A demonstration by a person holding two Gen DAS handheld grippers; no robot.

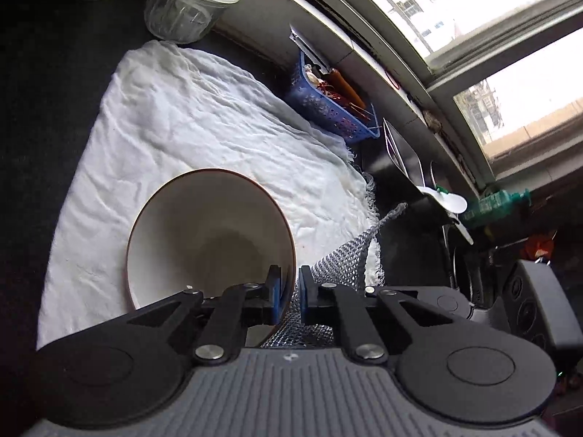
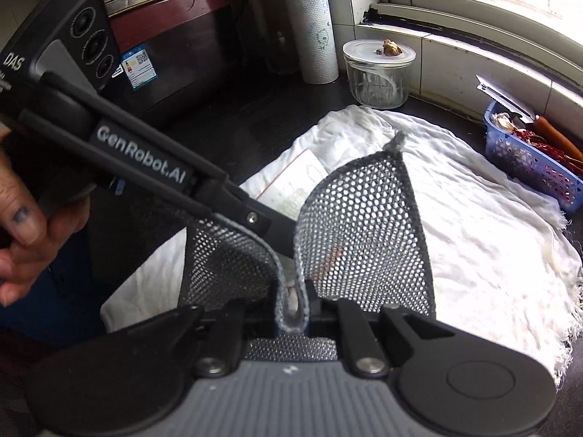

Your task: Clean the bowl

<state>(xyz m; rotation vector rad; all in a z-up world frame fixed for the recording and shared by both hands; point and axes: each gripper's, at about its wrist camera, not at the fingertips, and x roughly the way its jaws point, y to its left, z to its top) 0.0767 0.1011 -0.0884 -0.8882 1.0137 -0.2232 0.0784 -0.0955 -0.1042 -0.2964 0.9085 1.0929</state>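
A white bowl (image 1: pixel 204 225) with a brown rim is tilted on its side over a white towel (image 1: pixel 204 109). My left gripper (image 1: pixel 290 280) is shut on the bowl's near rim, one blue pad inside and one outside. Just right of the bowl hangs a grey mesh scrub cloth (image 1: pixel 342 258). In the right wrist view my right gripper (image 2: pixel 291 298) is shut on a fold of that mesh cloth (image 2: pixel 364 225), which fans upward. The left gripper (image 2: pixel 284 236) reaches in from the upper left behind the mesh. The bowl (image 2: pixel 291 185) is mostly hidden there.
A lidded glass jar (image 2: pixel 379 73) and a paper roll (image 2: pixel 315 36) stand at the back of the dark counter. A blue basket (image 2: pixel 532 167) with carrots and a knife sits by the windowsill. A hand (image 2: pixel 22 240) holds the left gripper's handle.
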